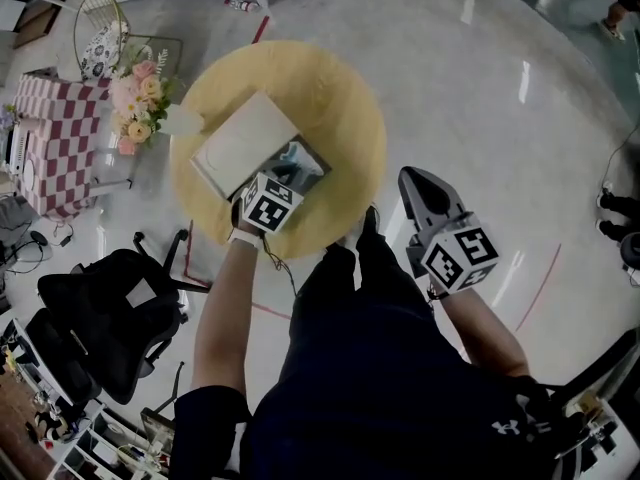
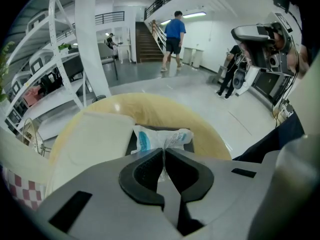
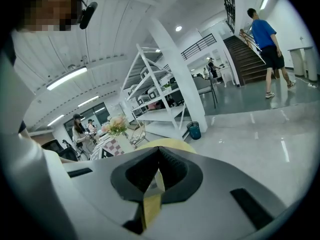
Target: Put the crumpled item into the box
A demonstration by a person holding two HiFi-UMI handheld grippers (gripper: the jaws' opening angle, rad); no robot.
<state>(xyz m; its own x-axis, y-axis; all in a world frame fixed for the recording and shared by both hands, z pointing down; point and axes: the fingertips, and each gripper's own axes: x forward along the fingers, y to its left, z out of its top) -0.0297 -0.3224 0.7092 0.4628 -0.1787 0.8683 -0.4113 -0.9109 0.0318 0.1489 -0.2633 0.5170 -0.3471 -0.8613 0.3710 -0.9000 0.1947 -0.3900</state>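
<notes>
Left hand-held gripper (image 2: pixel 163 151) clamped on crinkled plastic wrapper (image 2: pixel 160 138), dark box (image 2: pixel 131 143), round yellow table (image 2: pixel 150 111)

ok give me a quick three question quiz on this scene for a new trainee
1. Pick one. What is pinched in the left gripper?
A) a flower
B) a crumpled wrapper
C) nothing
2. True or false: the right gripper is held over the round table.
3. Fill the gap: in the left gripper view, the white lid lies to the ___ of the dark box.

Key
1. B
2. False. It is shut and empty, over the floor beside the table.
3. left
</notes>
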